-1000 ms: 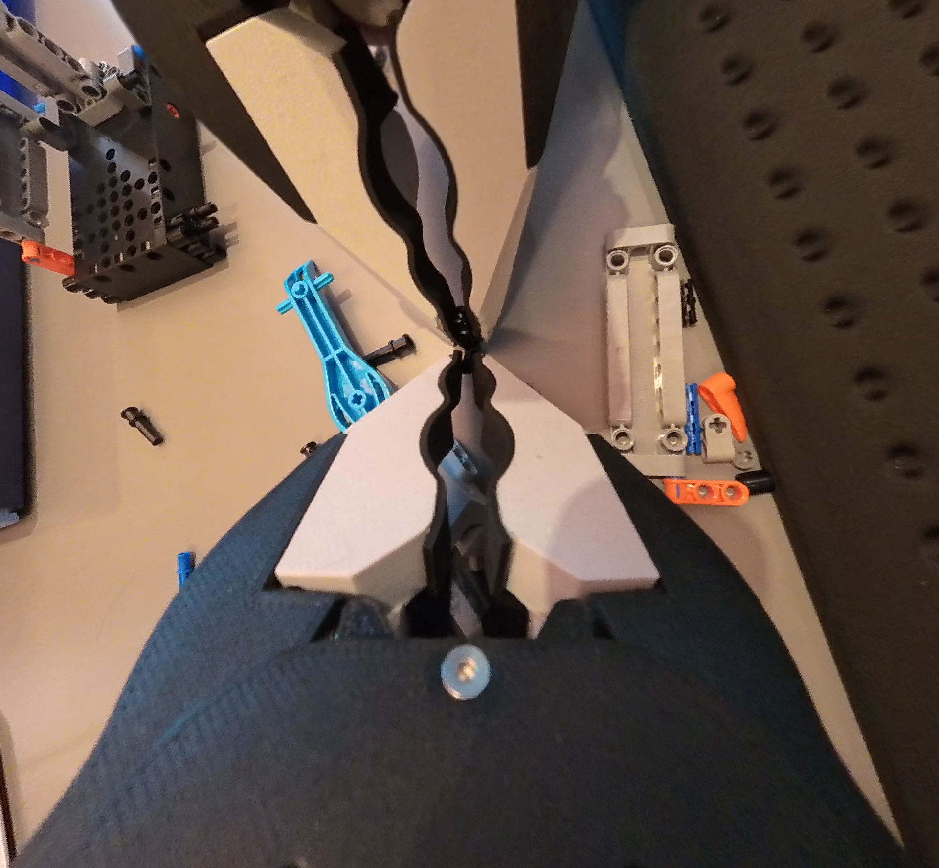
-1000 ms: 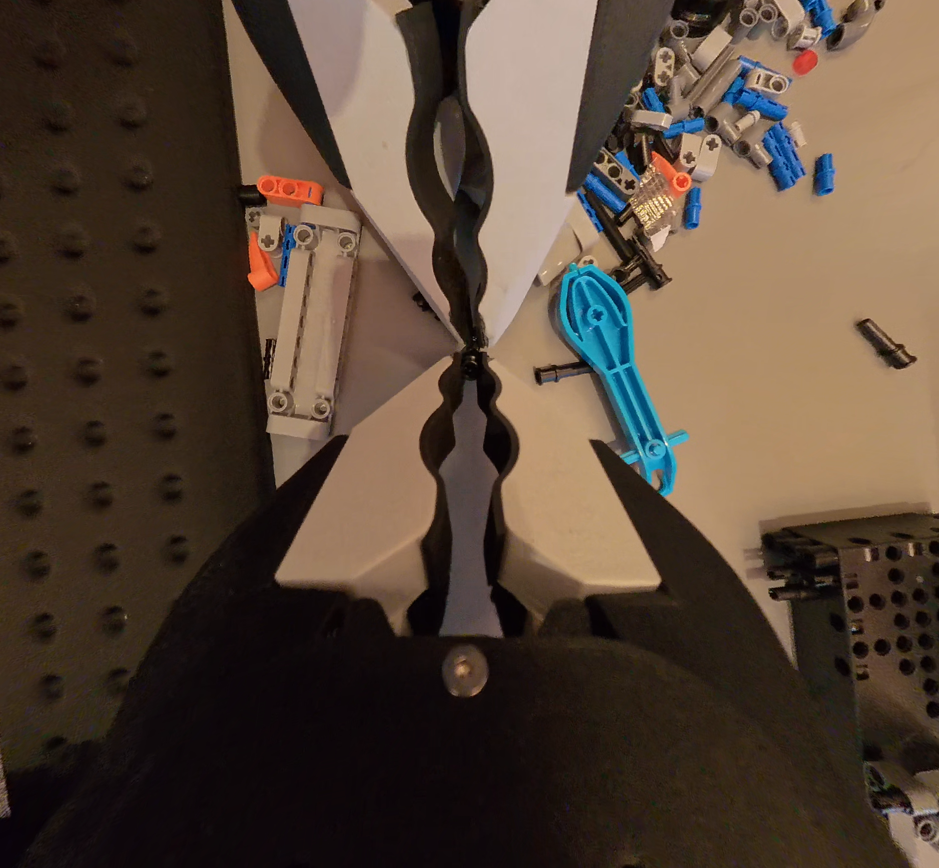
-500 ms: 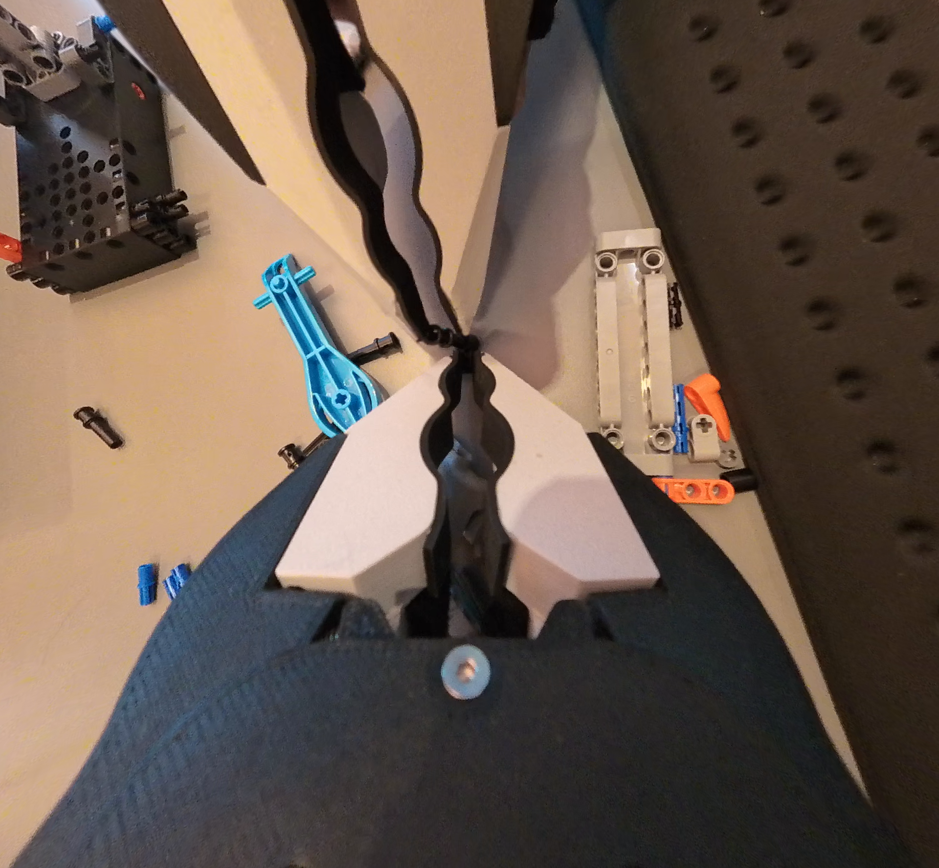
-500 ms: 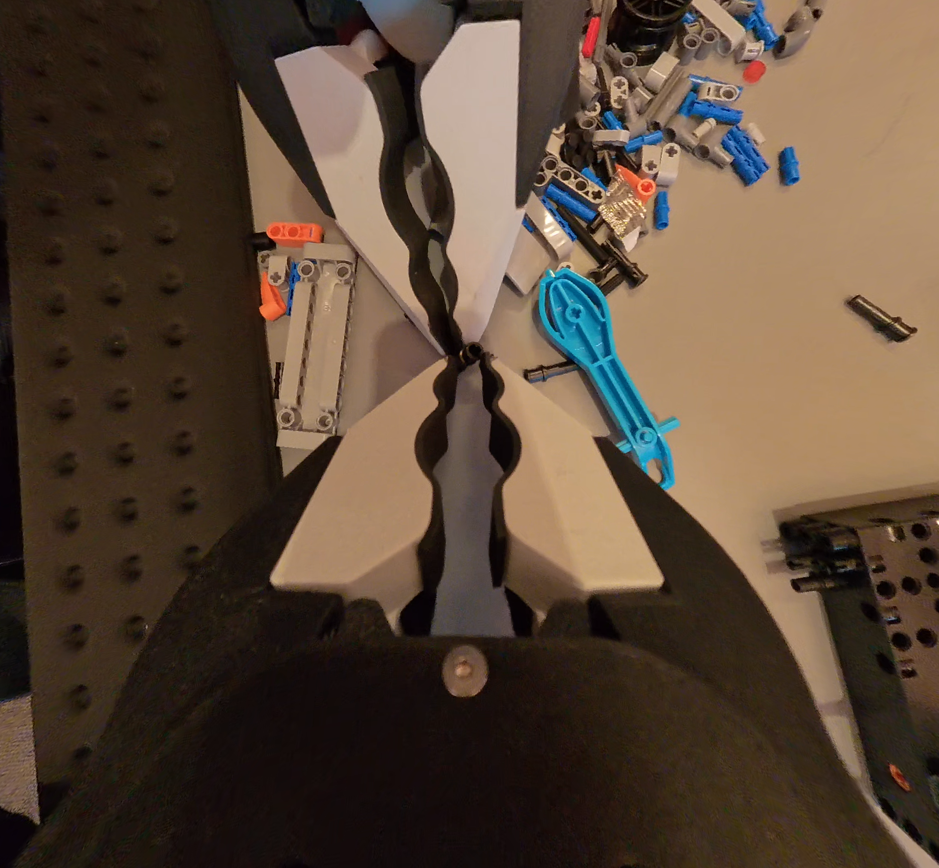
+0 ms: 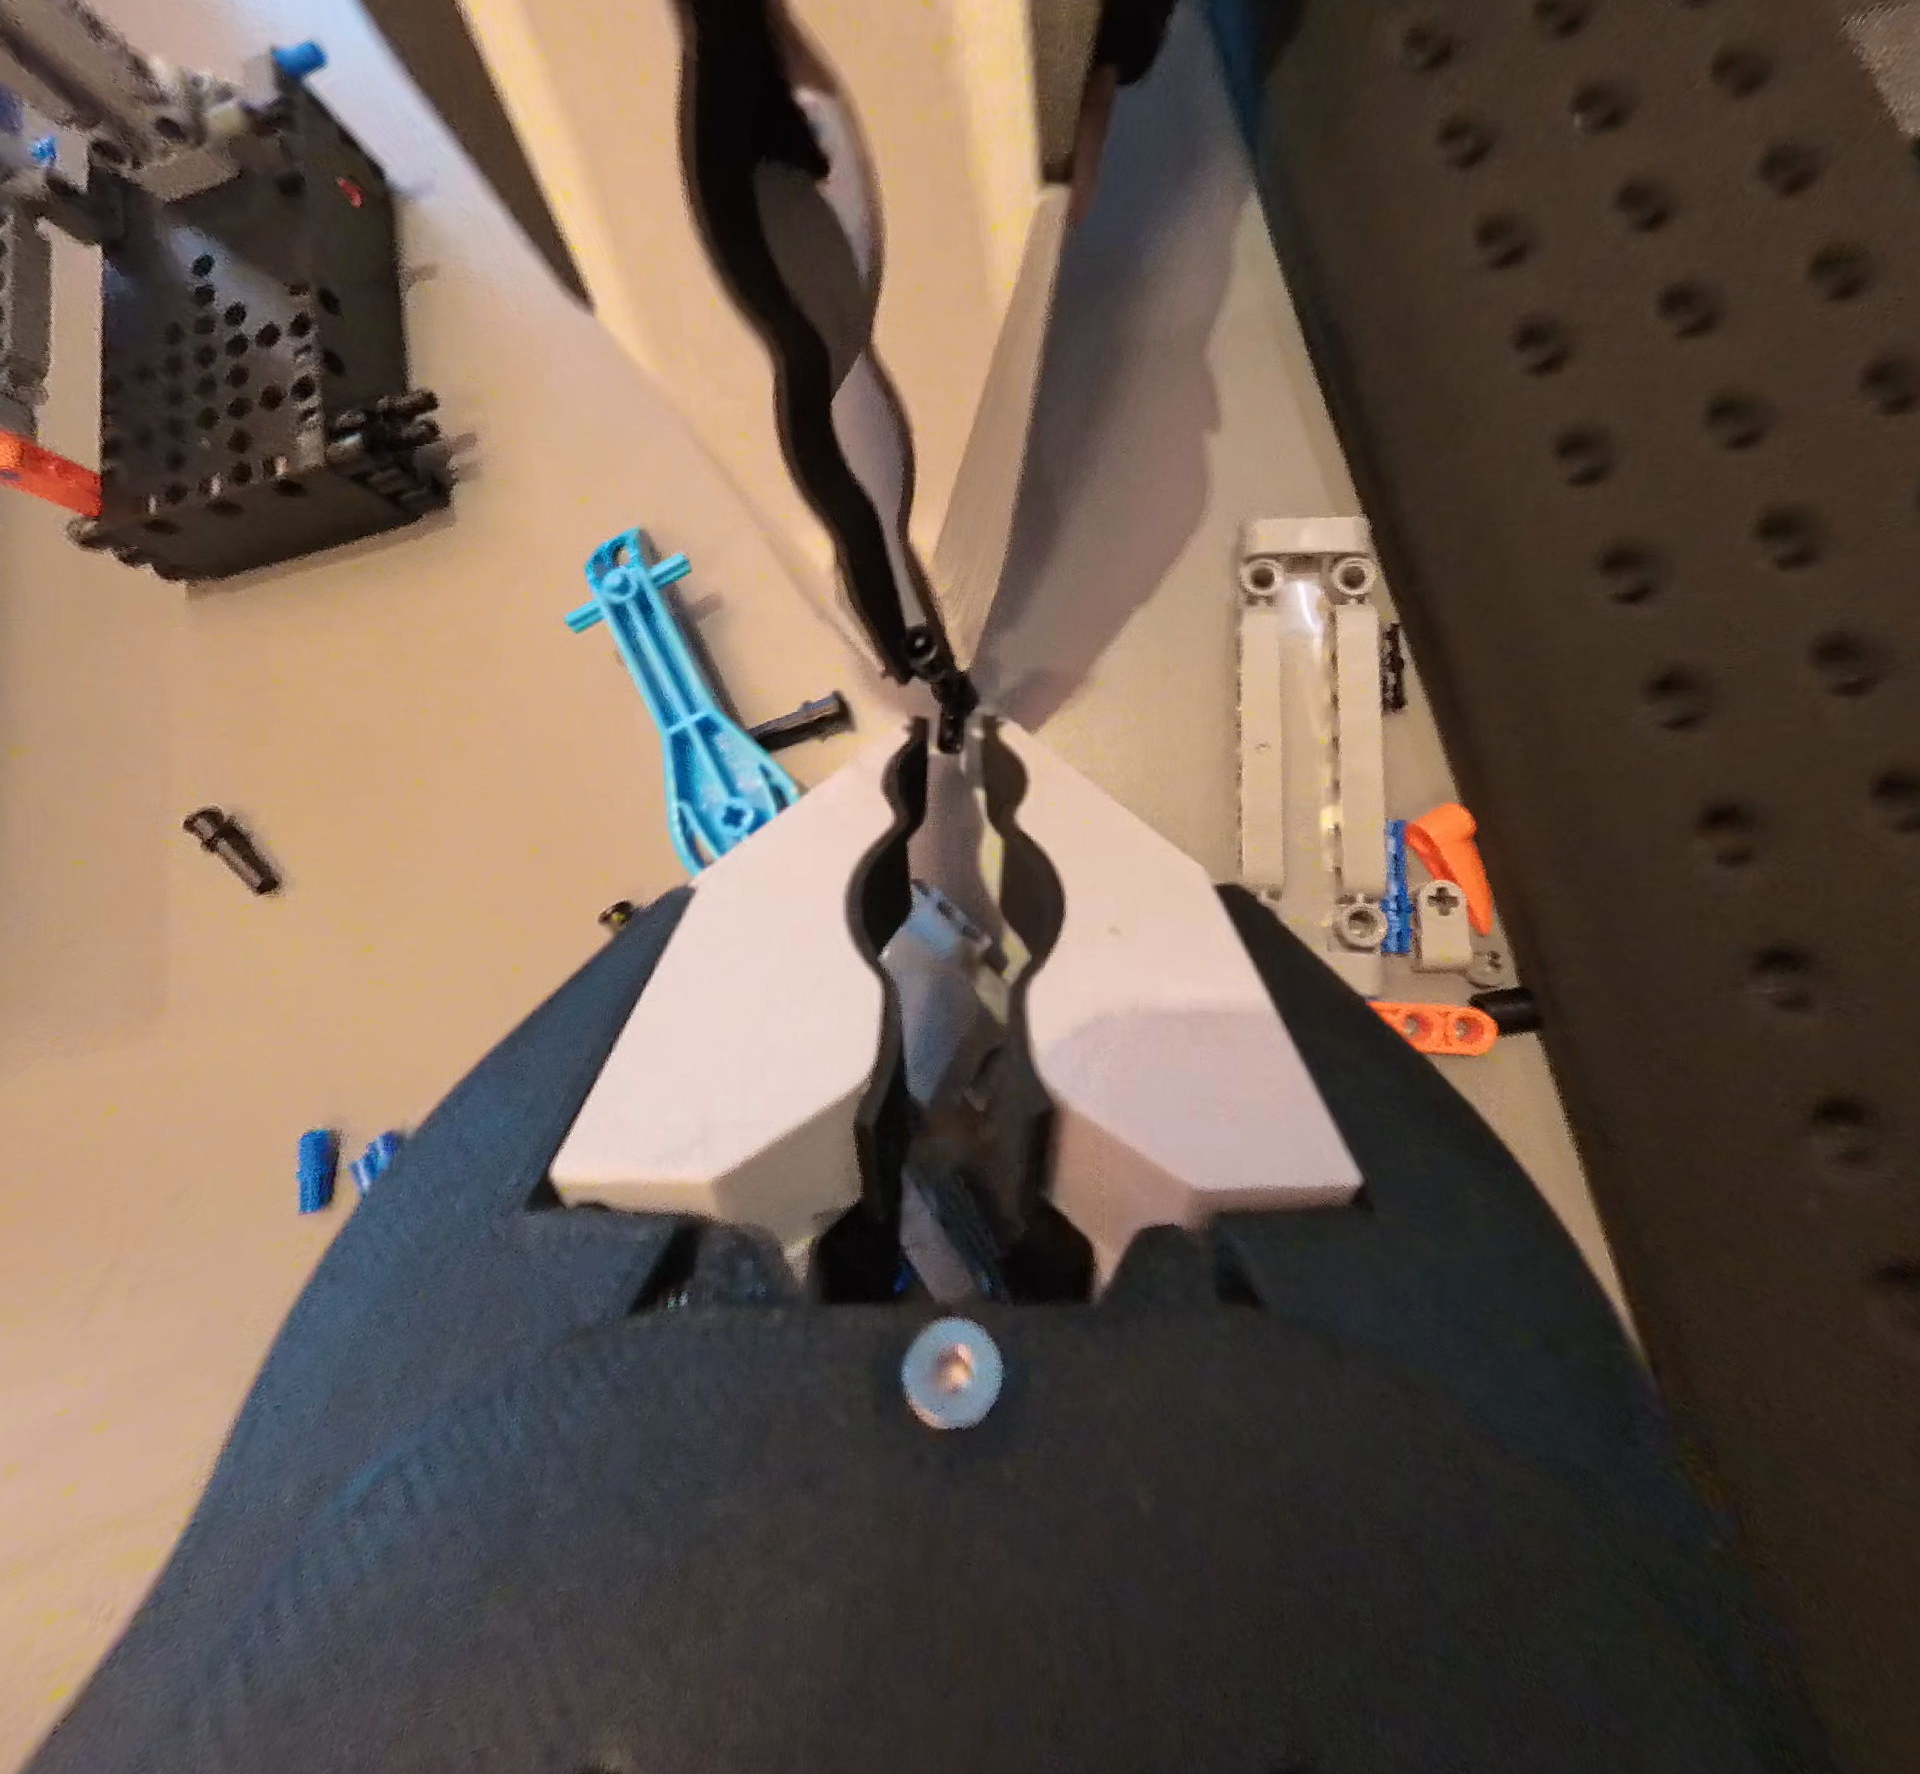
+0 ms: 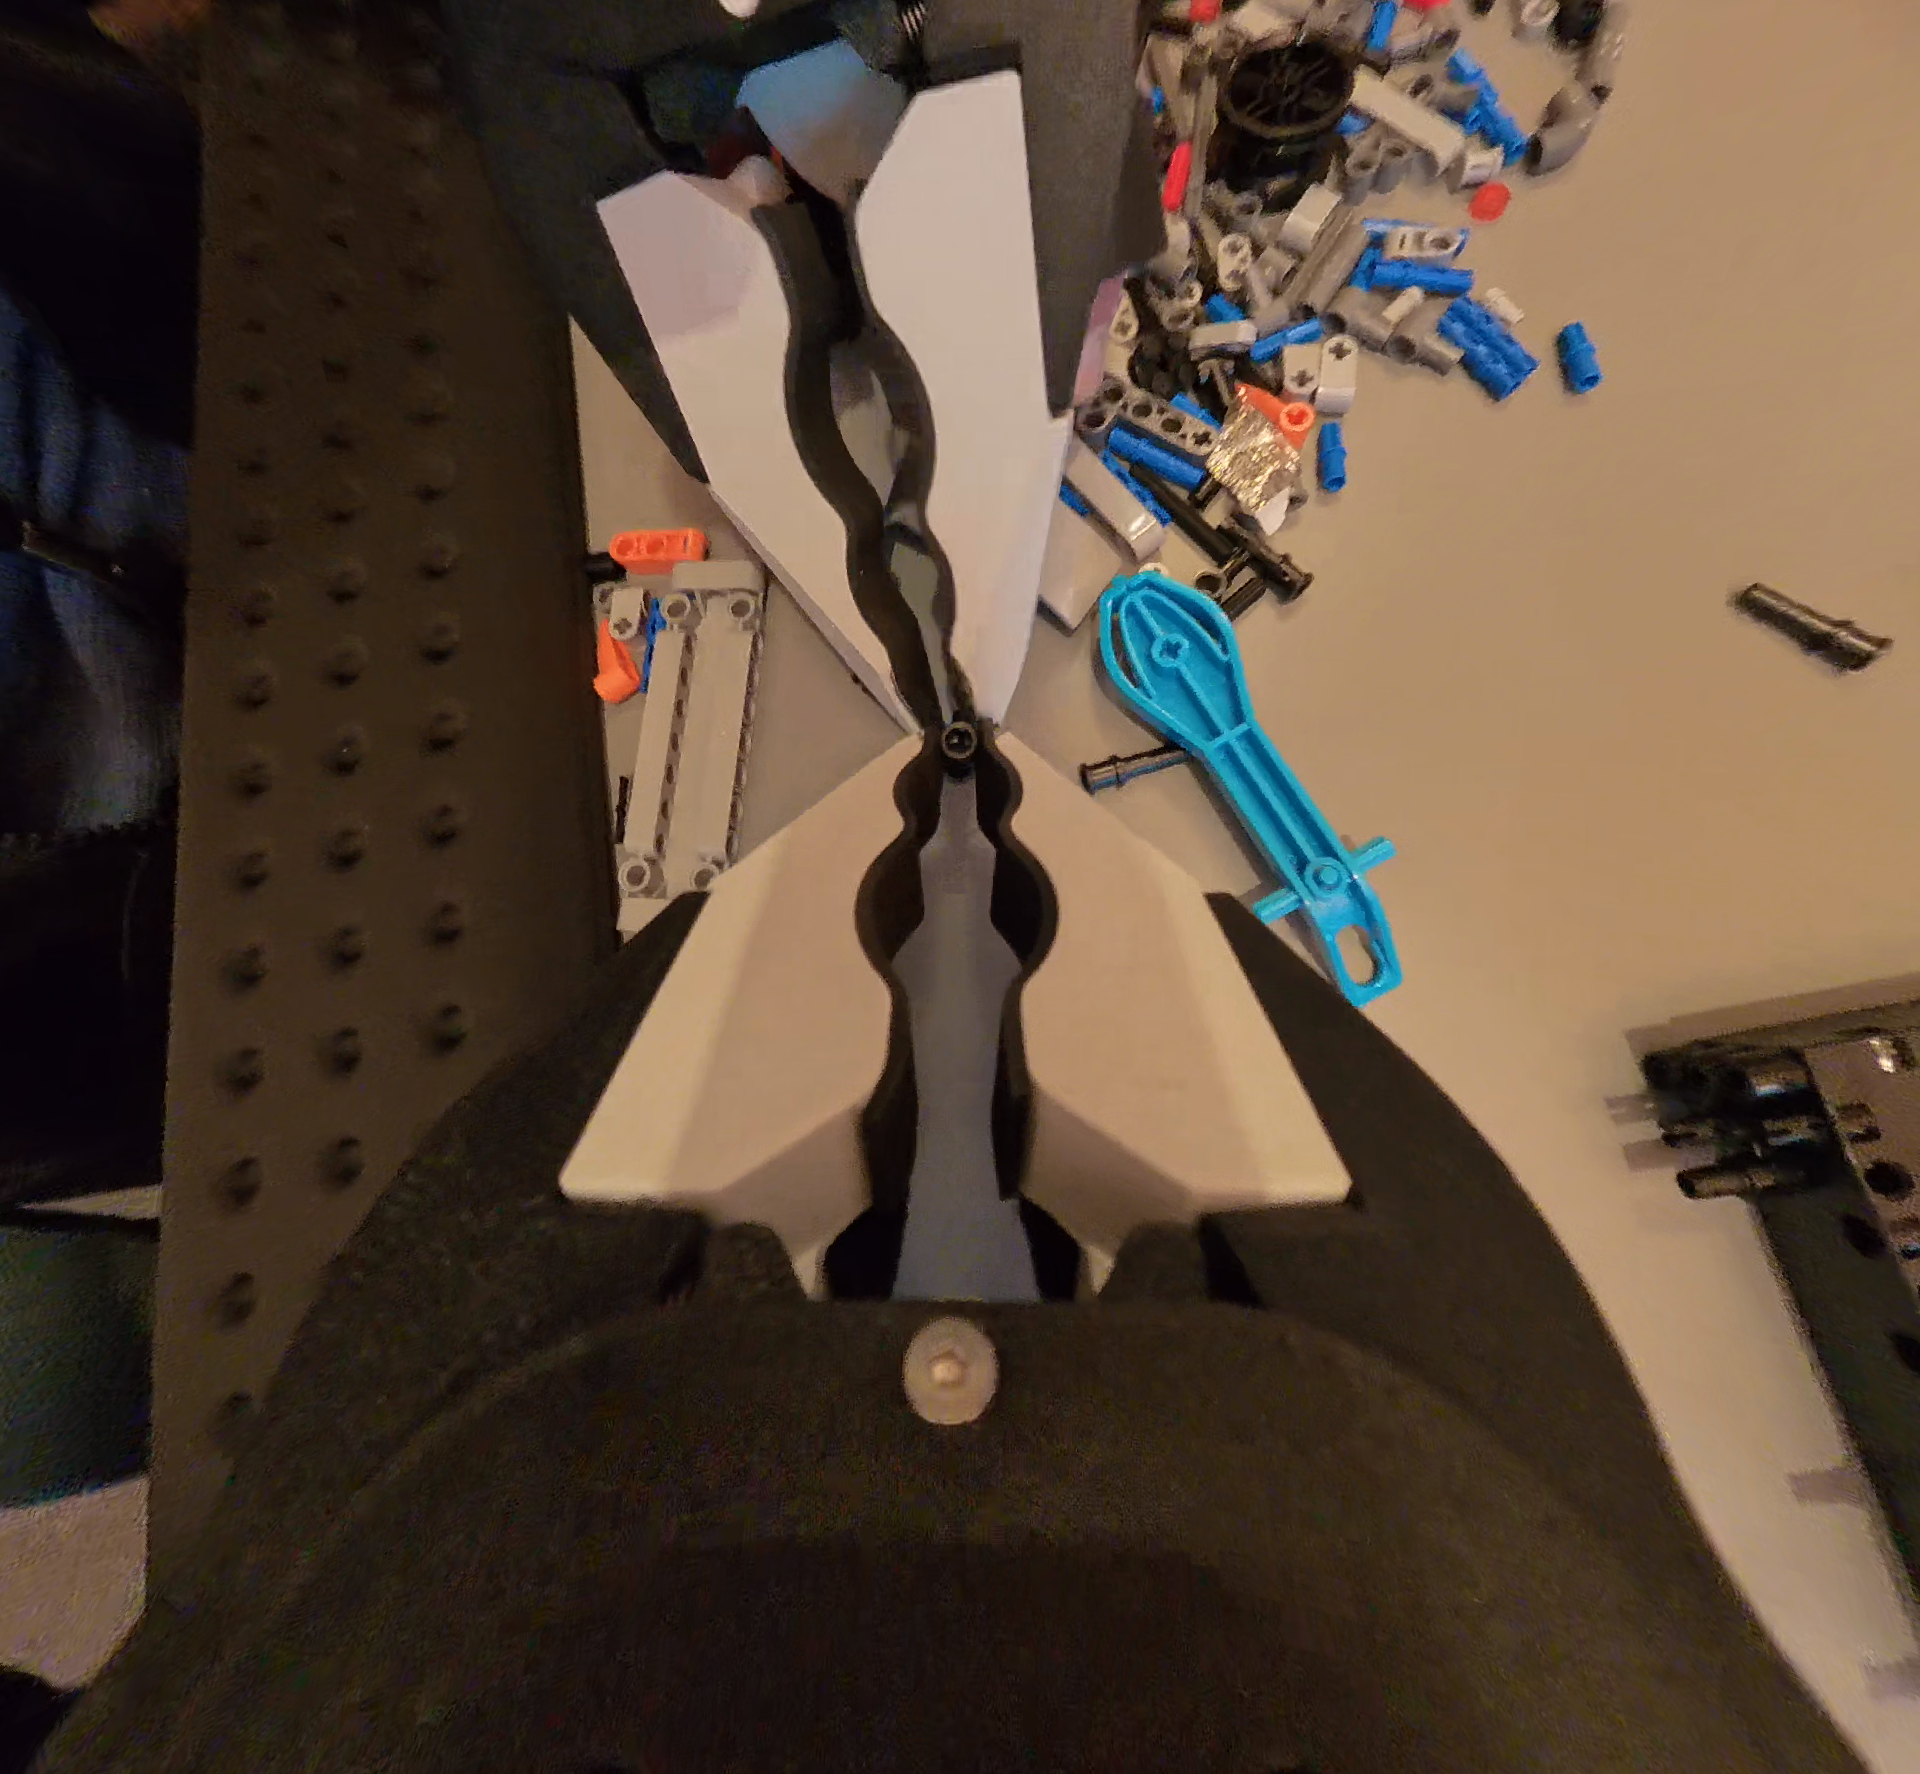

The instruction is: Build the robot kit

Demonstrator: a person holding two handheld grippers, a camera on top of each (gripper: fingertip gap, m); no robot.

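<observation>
Slippage is threatening the small black pin [image 6: 956, 745]: you are pinching it at the very tips, above the surface [image 6: 1558, 789] near the blue lever tool [image 6: 1236, 768]. Left gripper [image 5: 948, 737] and right gripper [image 6: 956, 760] are meeting tip to tip, both jaws nearly closed on that pin, so any twist is risking a drop.

1. Warm, dim indoor light tints the counter [image 5: 312, 945] beige in both views.
2. The left wrist view is soft with motion blur (worst on the black perforated block [image 5: 249, 405] at the upper left).
3. The right wrist view is sharper at centre; the brick pile [image 6: 1351, 218] smears toward the top edge.
4. Wide-angle bending curves the studded black mat [image 6: 332, 685].
5. The near tongs [image 5: 951, 737] cast a soft grey shadow rightwards.
</observation>
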